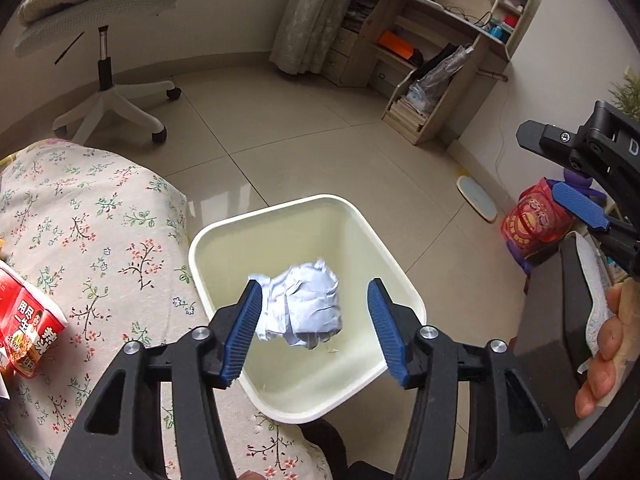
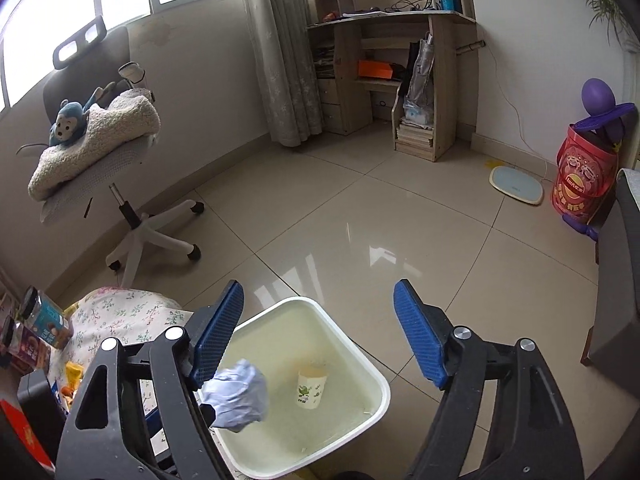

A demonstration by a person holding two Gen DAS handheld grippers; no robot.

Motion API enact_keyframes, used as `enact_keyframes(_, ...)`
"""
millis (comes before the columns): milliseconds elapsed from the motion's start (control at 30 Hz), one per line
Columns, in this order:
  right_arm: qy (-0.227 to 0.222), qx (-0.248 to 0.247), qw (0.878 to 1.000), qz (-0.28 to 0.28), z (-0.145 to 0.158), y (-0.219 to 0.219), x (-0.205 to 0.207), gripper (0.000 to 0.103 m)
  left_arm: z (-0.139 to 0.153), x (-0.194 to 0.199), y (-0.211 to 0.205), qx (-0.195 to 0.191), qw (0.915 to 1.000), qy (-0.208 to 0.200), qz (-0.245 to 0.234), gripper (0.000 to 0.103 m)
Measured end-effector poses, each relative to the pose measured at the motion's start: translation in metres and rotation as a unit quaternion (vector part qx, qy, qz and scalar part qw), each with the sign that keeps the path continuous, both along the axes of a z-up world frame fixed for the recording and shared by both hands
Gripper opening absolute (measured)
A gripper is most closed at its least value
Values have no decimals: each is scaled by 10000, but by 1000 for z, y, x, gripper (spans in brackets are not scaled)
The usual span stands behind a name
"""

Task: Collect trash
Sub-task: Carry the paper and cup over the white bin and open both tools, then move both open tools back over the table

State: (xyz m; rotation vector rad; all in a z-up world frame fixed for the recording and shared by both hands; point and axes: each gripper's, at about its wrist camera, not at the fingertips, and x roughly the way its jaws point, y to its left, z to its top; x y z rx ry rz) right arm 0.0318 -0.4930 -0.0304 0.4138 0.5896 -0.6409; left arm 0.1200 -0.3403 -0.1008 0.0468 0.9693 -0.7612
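A crumpled ball of pale blue-white paper hangs between the spread blue pads of my left gripper, touching neither pad that I can tell, right over a cream waste bin. In the right wrist view the same paper ball is at the bin's near left rim, over the bin, and a paper cup lies inside on the bottom. My right gripper is open and empty above the bin. It also shows in the left wrist view at the right.
A floral-covered table lies left of the bin with a red snack packet and jars. An office chair, a wooden desk, a red toy bucket, a floor scale and a dark cabinet stand around.
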Motion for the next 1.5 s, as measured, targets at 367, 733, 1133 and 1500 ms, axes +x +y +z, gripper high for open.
enact_keyframes(367,-259,-1137,9924,-384,17,49,-5,96,51,-2,44,511,9859,-1495,548,83)
enact_keyframes(733,-205,-1937,9806,221,19,131,12,96,85,0,126,546,9451,-2624,1870,91)
enact_keyframes(1133,-80,-1836,9798,794,16,192,49,96,80,13,193,680,9256,-2622,2643,91)
enact_keyframes(1500,-12,-1580,9778,1373,11,245,76,96,66,36,264,1022,9186,-2120,3175,91)
